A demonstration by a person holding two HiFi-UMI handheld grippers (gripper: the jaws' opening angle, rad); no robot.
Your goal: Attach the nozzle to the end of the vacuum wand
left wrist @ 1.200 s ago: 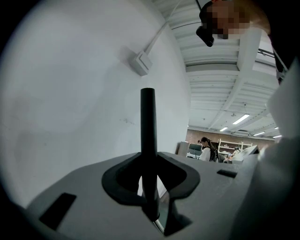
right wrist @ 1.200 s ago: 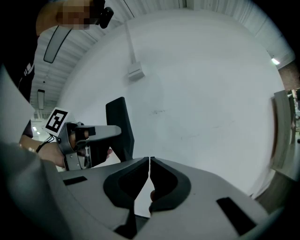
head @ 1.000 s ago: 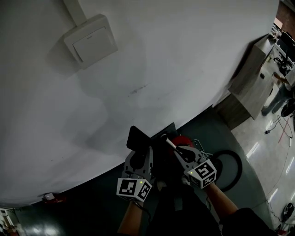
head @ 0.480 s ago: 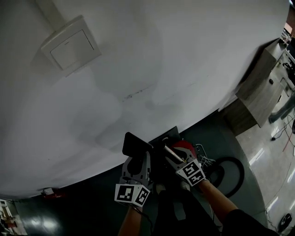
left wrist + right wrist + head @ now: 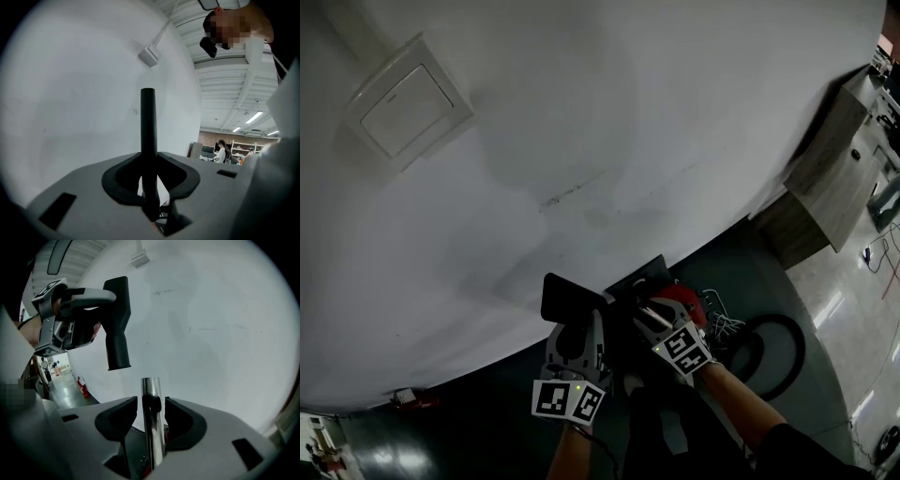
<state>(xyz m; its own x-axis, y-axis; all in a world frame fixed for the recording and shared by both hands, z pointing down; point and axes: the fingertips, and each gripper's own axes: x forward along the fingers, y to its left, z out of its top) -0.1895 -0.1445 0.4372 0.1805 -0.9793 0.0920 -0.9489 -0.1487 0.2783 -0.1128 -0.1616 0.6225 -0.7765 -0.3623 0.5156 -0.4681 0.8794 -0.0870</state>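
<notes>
Red vacuum (image 5: 682, 298), hose loop (image 5: 778, 320) near wand (image 5: 151, 418)

One nozzle (image 5: 570, 298), one wand (image 5: 151, 418), one hose (image 5: 776, 319), one wall switch (image 5: 408, 108).

This looks like a large open workspace, part lab and part office. A bare white wall (image 5: 628, 122) carries a surface-mounted switch box (image 5: 408, 103) above a polished floor (image 5: 825, 309). Strip lights (image 5: 253, 116) under a ribbed ceiling (image 5: 225, 84) hang over shelving (image 5: 243, 149), and a wood-faced cabinet (image 5: 825, 178) stands nearby.
</notes>
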